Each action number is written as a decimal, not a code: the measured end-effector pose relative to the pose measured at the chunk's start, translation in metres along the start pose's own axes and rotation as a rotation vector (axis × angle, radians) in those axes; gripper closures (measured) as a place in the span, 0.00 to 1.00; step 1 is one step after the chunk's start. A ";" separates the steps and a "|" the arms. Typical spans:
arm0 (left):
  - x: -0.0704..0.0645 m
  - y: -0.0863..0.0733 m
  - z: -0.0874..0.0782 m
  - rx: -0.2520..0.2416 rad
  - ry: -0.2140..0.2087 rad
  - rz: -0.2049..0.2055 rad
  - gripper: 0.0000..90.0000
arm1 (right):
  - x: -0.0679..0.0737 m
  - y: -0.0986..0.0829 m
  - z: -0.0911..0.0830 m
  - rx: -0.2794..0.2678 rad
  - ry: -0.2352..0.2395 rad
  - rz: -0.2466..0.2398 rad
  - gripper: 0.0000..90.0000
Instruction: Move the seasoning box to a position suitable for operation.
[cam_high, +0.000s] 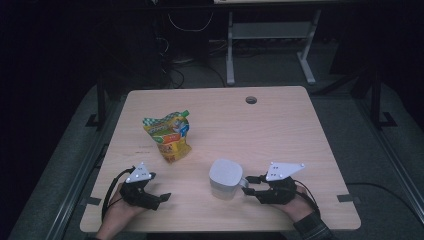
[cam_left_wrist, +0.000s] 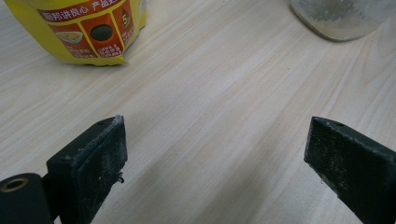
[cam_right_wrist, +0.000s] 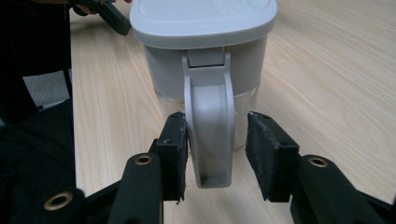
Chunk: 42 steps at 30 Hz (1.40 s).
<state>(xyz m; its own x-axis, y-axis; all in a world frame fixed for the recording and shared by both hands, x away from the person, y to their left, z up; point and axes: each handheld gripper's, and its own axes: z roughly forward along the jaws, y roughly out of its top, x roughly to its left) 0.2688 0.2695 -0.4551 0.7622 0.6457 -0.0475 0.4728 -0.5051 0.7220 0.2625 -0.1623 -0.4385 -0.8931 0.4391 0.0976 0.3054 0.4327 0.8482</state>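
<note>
A yellow snack bag (cam_high: 167, 137) stands left of the middle of the wooden table (cam_high: 280, 130). A grey-lidded clear container (cam_high: 225, 178) stands near the front, its handle (cam_right_wrist: 208, 126) pointing at my right gripper (cam_high: 248, 185). In the right gripper view my right gripper (cam_right_wrist: 217, 140) straddles that handle: one pad touches it, the other stands a little off it, so the gripper is open. My left gripper (cam_high: 161, 200) lies low at the front left. Its jaws (cam_left_wrist: 217, 140) are spread wide over bare wood, with the bag (cam_left_wrist: 88, 32) and the container's base (cam_left_wrist: 341, 18) beyond.
A round cable hole (cam_high: 251, 100) sits near the table's far edge. Metal desk legs (cam_high: 230, 50) and cables stand on the dark floor behind. Black tape marks (cam_high: 347, 198) flank the front corners. The other hand's gripper (cam_right_wrist: 105, 11) shows past the container.
</note>
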 end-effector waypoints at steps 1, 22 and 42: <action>0.000 0.000 0.000 -0.005 0.001 -0.006 0.06 | 0.000 0.000 0.000 0.000 -0.002 -0.002 0.67; -0.001 0.000 0.001 -0.011 -0.005 -0.012 0.06 | -0.023 -0.004 -0.011 -0.017 -0.093 0.056 0.68; -0.002 0.001 0.000 -0.006 -0.013 -0.005 0.06 | -0.027 0.010 -0.037 -0.090 -0.070 0.102 1.00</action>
<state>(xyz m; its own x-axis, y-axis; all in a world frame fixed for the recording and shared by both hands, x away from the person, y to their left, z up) 0.2679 0.2678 -0.4545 0.7653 0.6409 -0.0596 0.4738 -0.4983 0.7261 0.2772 -0.1989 -0.4133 -0.8327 0.5325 0.1519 0.3600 0.3121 0.8792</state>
